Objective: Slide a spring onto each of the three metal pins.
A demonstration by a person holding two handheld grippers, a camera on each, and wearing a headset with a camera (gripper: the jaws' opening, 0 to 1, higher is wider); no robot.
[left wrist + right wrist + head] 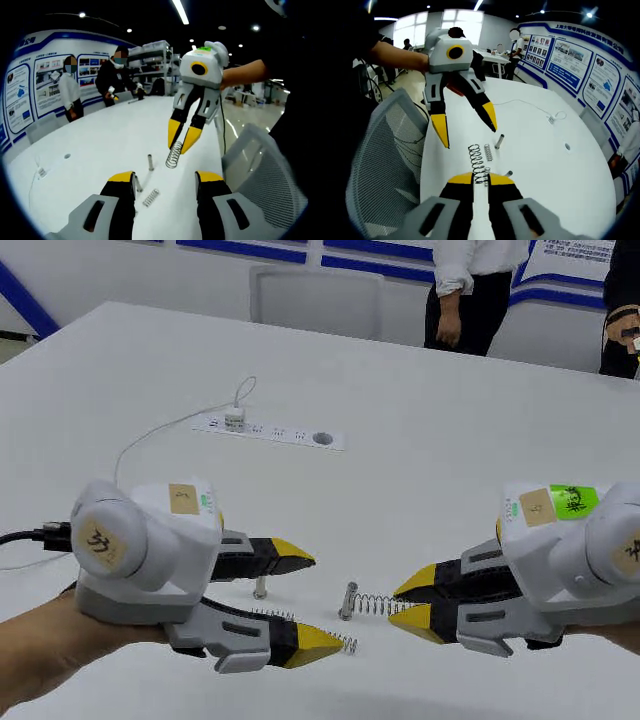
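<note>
Two grippers face each other low over the white table [400, 390]. The right gripper [412, 602] has its jaws pinched tight on one end of a spring [375, 605]. The rest of the spring sticks out past its yellow tips, toward the left gripper [310, 598]. In the right gripper view, the right gripper [481, 181] holds the spring [477, 160] right between its tips.

The left gripper has its jaws wide apart and holds nothing. In the left gripper view, a second spring [151, 197] lies flat on the table between the tips of the left gripper [165, 177]. In the head view, the second spring [347, 644] lies just beside its lower tip.

One metal pin [260, 588] stands up between the left gripper's two jaws. Another pin [347, 600] stands in the gap between the two grippers, at the far end of the spring that the right gripper holds. I cannot tell if that spring touches it. No spring is on a pin yet.
</note>
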